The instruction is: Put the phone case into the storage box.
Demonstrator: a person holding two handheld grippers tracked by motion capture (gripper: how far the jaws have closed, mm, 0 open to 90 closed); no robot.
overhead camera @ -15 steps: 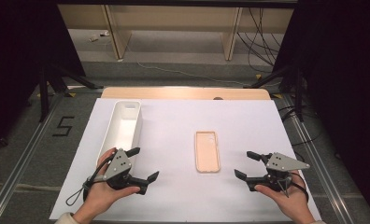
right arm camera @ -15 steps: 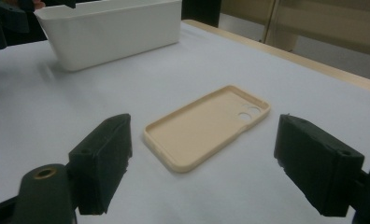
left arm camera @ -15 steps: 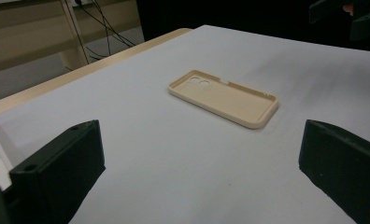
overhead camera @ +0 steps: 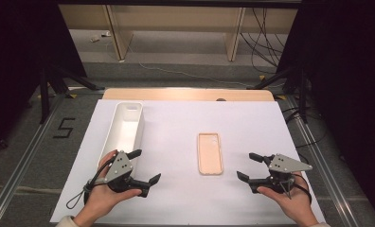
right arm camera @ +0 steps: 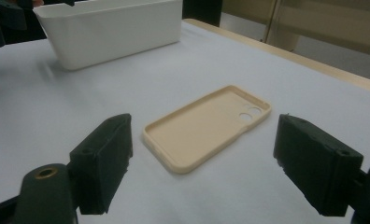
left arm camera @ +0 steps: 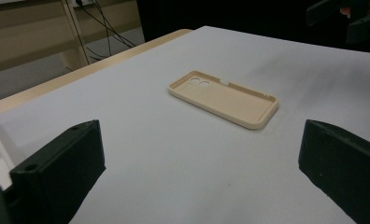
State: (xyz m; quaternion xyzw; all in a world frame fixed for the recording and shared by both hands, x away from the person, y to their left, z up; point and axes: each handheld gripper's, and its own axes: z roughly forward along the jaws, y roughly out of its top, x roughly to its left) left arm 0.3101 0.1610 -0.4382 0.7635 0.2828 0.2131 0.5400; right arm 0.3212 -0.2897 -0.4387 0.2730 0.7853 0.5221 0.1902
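Observation:
A beige phone case [overhead camera: 210, 153] lies open side up on the white sheet, camera cutout at the far end. My left gripper [overhead camera: 145, 166] rests at the front left, open and empty, pointing right toward the case. My right gripper [overhead camera: 246, 165] sits at the front right, open and empty, pointing left toward it. In the left gripper view the case [left arm camera: 224, 98] lies ahead of the wide-apart jaws of the left gripper [left arm camera: 199, 177]. The right gripper view shows the case [right arm camera: 206, 127] just beyond the right gripper [right arm camera: 211, 168].
A long white bin [overhead camera: 127, 127] stands empty at the left of the sheet, just behind my left hand; it appears as the bin [right arm camera: 110, 28] in the right gripper view. The wooden table edge [overhead camera: 188, 94] borders the far side. Metal rails run along both sides.

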